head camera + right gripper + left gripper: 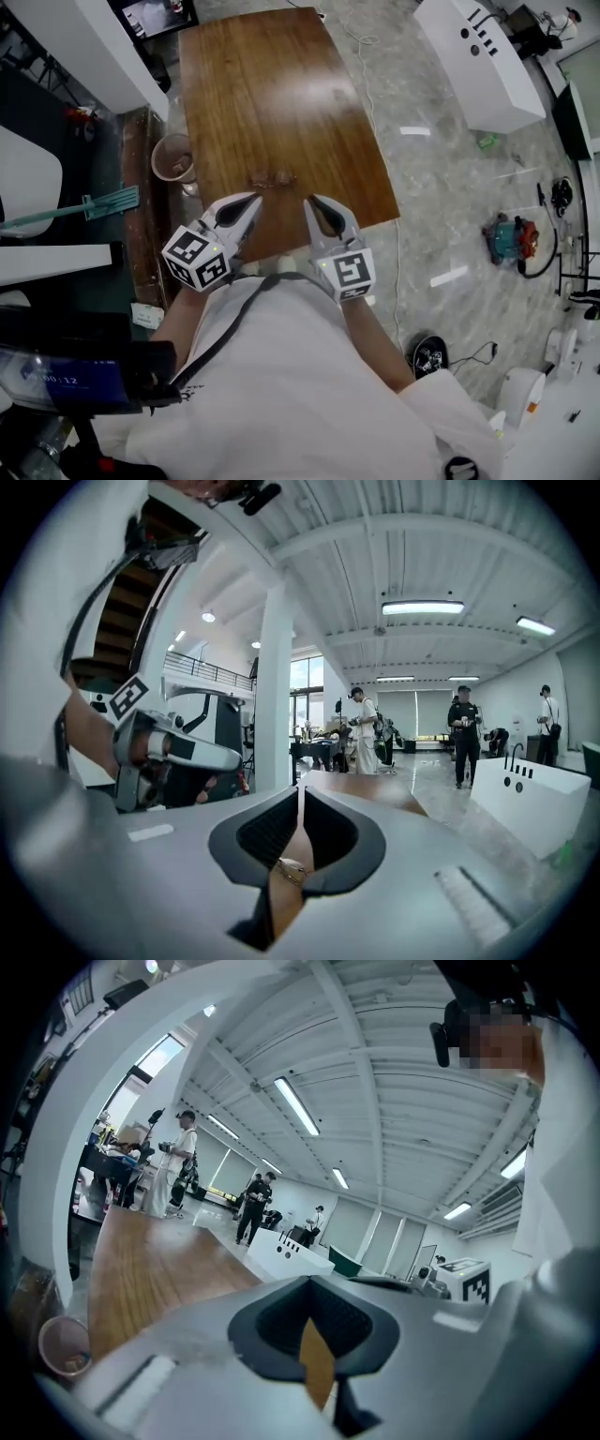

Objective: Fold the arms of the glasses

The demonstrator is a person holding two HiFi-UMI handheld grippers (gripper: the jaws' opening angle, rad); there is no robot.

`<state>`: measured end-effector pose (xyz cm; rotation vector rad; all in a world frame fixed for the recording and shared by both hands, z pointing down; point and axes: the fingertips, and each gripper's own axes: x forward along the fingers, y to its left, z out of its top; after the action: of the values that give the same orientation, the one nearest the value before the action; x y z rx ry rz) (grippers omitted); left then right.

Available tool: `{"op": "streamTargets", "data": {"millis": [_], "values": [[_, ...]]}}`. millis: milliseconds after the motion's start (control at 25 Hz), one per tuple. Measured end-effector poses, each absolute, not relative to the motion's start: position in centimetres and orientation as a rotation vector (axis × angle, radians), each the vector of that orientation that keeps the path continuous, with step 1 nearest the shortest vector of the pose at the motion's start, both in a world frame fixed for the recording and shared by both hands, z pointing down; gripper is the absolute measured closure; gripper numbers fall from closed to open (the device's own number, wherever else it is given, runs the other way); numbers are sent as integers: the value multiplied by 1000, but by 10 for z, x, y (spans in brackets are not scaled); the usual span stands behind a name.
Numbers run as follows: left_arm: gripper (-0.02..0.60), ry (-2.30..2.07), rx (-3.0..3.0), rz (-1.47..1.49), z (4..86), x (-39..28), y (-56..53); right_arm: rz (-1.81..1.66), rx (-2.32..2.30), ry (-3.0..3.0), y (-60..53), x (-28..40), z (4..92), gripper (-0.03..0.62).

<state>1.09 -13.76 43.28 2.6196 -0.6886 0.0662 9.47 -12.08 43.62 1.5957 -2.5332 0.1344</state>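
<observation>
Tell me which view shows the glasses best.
Head view: the glasses lie whole, though small, on the wooden table. The right gripper view shows only a sliver of them through the slit between its jaws; the left gripper view shows none.

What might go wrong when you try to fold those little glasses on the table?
1. The glasses look small and thin, so the wide jaws might bend an arm or miss it.
2. They lie loose on the glossy wooden table, so a push may just slide them.
3. The left hand-held gripper and the right hand-held gripper are both shut and short of the glasses, so they must open first.
</observation>
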Motion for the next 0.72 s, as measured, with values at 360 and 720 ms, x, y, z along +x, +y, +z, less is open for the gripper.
{"op": "streamTargets", "data": {"millis": [360,720], "values": [[577,-710,2650,28,414,3,-143,216,1573,-2597,-127,85,425,586],[577,-753,2629,15,419,-11,-142,281,1563,-2618,-129,78,429,586]]}}
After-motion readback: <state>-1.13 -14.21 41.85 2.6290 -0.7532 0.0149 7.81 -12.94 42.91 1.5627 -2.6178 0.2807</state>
